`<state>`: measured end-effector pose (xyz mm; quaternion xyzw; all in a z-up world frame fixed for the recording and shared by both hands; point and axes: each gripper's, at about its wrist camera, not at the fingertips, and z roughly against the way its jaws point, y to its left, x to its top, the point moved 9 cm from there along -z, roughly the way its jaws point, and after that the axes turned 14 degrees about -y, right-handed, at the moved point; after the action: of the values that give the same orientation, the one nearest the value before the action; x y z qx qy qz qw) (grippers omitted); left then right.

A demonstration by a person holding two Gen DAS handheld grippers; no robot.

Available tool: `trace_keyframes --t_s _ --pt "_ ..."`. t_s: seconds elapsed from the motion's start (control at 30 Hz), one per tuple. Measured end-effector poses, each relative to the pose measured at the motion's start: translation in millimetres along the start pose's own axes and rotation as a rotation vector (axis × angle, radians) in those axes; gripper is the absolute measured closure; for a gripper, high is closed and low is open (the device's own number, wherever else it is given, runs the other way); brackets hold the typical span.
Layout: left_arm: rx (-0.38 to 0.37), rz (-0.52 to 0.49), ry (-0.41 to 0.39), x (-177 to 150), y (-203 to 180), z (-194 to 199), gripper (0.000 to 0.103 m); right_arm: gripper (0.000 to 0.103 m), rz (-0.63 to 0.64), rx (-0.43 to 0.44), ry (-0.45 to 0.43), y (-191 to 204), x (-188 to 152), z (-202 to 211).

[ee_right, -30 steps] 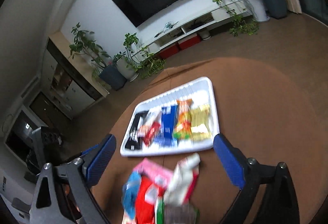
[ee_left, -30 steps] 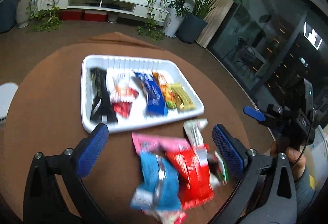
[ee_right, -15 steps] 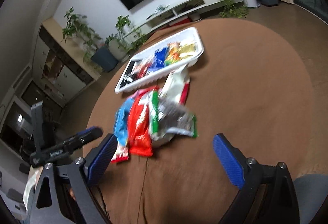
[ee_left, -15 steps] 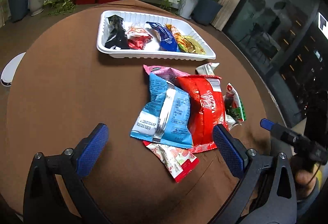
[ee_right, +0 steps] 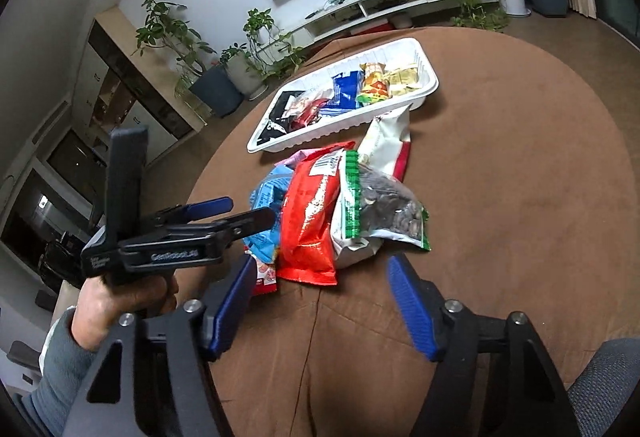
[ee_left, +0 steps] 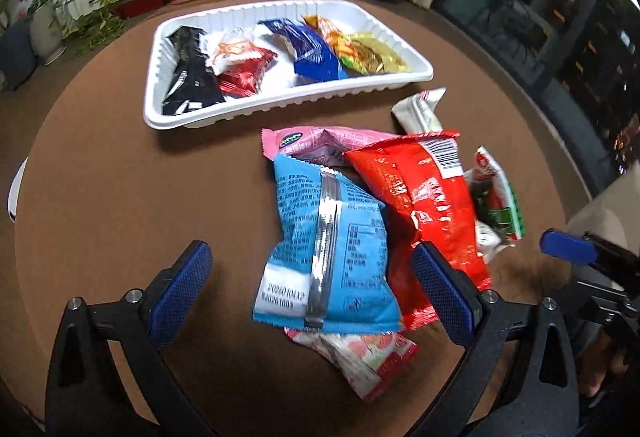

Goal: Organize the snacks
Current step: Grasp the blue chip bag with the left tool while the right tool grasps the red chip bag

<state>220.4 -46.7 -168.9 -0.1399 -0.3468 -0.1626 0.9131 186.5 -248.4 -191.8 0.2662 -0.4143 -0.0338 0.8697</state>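
Left wrist: we see the tray (ee_left: 160, 117) holding five snack packets (ee_left: 316, 57); the left gripper (ee_left: 312, 293) and right gripper (ee_right: 322, 303) gape empty, the right's jaws just narrowing.

Round brown counter (ee_left: 100, 197), seam running across its near part in the right wrist view; white ribbed tray (ee_left: 160, 117) on the far half, holding a row of small packets; just in front of the tray, a loose overlapping heap of snack bags; pink bag (ee_left: 316, 141) nearest the tray, white bag (ee_left: 420, 109) at the tray's right front corner; light blue bag (ee_left: 336, 249) and red bag (ee_left: 424, 197) over the pink one; green-edged clear bag of dark pieces (ee_right: 384, 209) on the side away from the blue; red-and-white packet (ee_left: 360, 357) farthest from the tray, partly under the blue bag.
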Motion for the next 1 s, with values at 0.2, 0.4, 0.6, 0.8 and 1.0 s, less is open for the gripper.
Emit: trace_keyframes --t_s 0.2,0.4,0.6,0.8,1.0 --pt "-0.009 -0.010 0.029 3.5 6.0 -12.6 0.011 0.032 0.005 0.007 0.022 3.2 -3.8 -4.9" --pt "-0.038 -0.022 0.064 -2.5 3.1 -18.6 0.043 0.032 0.013 0.015 0.031 11.2 -2.6 -9.4" --pt "-0.050 -0.023 0.056 -2.1 2.0 -18.6 0.052 0.032 0.044 0.031 0.036 27.1 4.7 -18.1" --pt "-0.055 0.018 0.012 -4.4 12.9 -4.1 0.059 0.032 0.076 0.027 0.065 42.1 11.3 -38.0" --pt "-0.062 0.076 -0.037 -10.5 24.1 20.2 0.059 0.034 0.093 -0.030 0.136 45.3 6.2 -66.0"
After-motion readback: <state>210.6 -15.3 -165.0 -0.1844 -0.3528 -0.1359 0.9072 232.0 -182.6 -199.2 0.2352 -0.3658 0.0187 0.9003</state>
